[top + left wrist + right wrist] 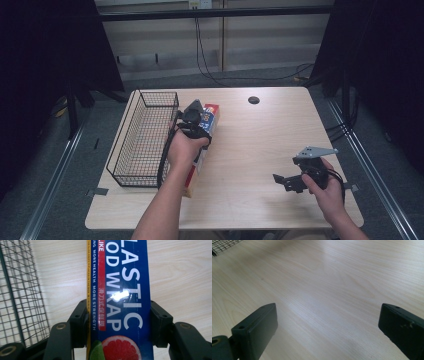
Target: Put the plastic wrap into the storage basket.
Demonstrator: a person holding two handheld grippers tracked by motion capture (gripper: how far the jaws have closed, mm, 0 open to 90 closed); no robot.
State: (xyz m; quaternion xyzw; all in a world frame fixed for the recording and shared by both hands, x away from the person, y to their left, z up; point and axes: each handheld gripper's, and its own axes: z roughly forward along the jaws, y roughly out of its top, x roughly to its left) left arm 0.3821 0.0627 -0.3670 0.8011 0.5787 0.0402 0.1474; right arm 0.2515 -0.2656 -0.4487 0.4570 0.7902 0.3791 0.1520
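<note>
The high view is taken from above a pale wooden table (260, 150). A black wire basket (145, 137) is seen on the left part of the table. No things are seen inside it. Just beside the basket, on its right side, a long box of plastic wrap (210, 120) is laid flat on the wood. The box is blue, with red and yellow at its edges. Its far end points away from the person, and its near end is close to the front edge of the table.

The left gripper (192, 120) is held by the left hand (185, 147) over the far part of the box. In the left gripper view, the plastic wrap box (120, 302) is seen between the two black jaws. One jaw is pressed on each long side of the box, so the box is gripped. The words "PLASTIC FOOD WRAP" are partly read on it, and a picture of a cut grapefruit is seen near the bottom. The wire basket (20, 290) is seen at the left of that view, apart from the box.

The right gripper (290, 181) is held by the right hand (325, 187) near the front right corner of the table, well apart from the box. In the right gripper view, its jaws are spread wide, and bare table (324, 285) is seen between them. Nothing is held there. A small black round hole (254, 100) is seen near the far edge of the table.
</note>
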